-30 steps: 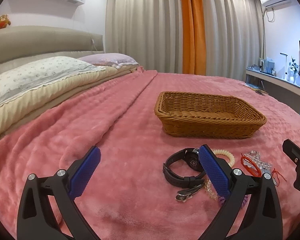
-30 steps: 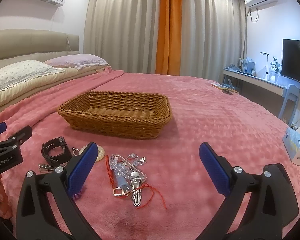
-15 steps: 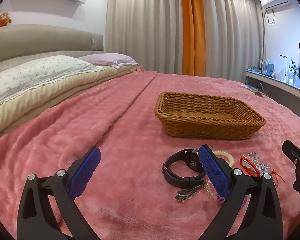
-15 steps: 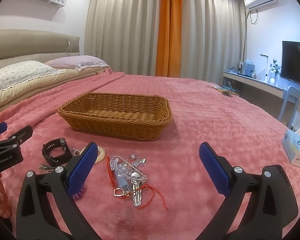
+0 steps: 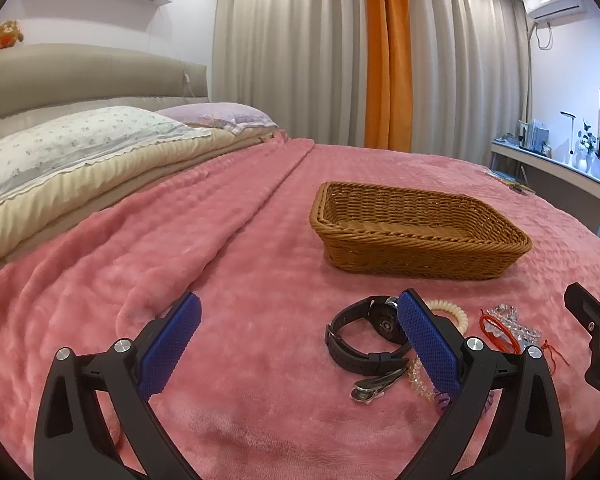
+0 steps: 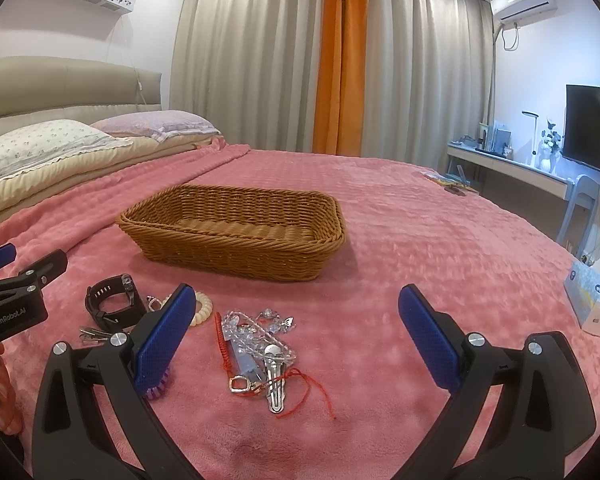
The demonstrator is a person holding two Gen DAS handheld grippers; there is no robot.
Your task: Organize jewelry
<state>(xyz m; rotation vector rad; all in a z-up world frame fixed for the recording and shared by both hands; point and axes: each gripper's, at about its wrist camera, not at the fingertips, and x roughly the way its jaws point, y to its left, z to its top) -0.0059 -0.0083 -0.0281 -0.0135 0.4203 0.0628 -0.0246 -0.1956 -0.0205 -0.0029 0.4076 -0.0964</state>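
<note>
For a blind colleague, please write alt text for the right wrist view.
The open right hand-held gripper hovers over a jewelry pile on a pink blanket. An empty wicker basket sits beyond, a black watch lies left.

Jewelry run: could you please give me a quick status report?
Left gripper and right gripper open, empty. Jewelry on blanket; basket empty. Nothing in the way.
</note>
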